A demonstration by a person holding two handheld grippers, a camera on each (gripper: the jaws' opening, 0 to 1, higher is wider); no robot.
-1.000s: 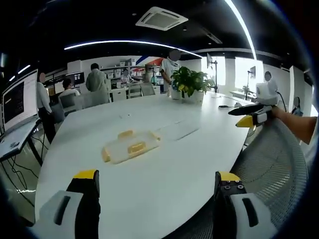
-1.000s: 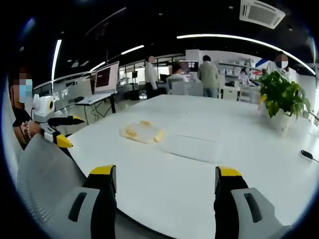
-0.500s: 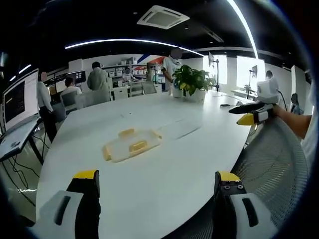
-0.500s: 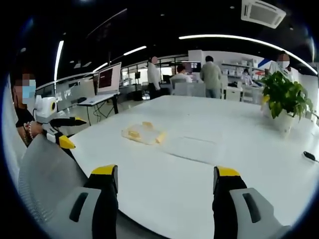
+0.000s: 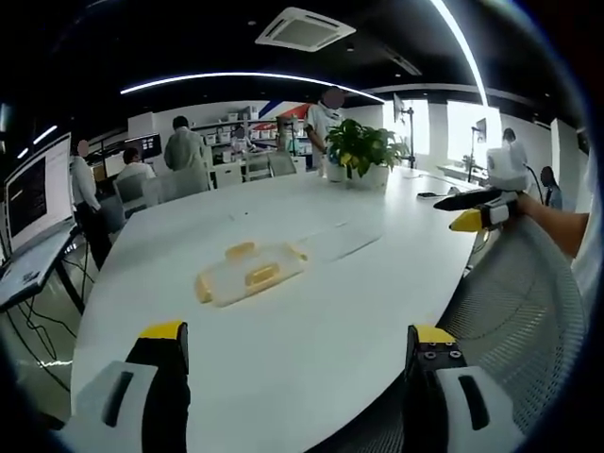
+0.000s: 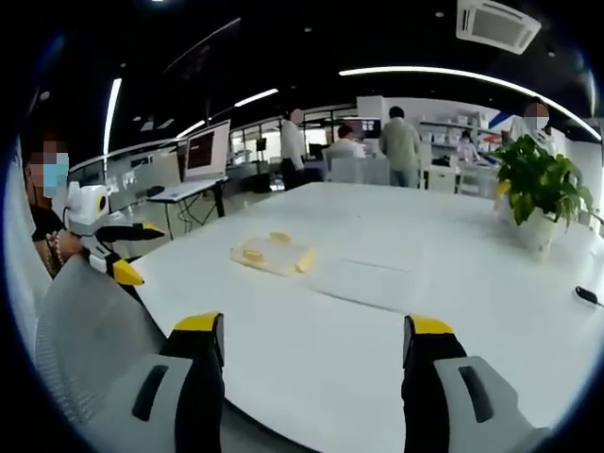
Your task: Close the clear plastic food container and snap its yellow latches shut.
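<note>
Open-plan office, long white table, both grippers held back from it with nothing in them.

Out on the tabletop lies the clear lid with yellow latches, flat, its long axis running slantwise from near-left to far-right in the left gripper view; just beside its far-right end sits the clear container base, hard to make out against the white. In the right gripper view the lid lies left of the base. Left gripper and right gripper each hang spread wide over the near edge, well apart from both pieces. A potted plant stands at the far end, people beyond.
</note>
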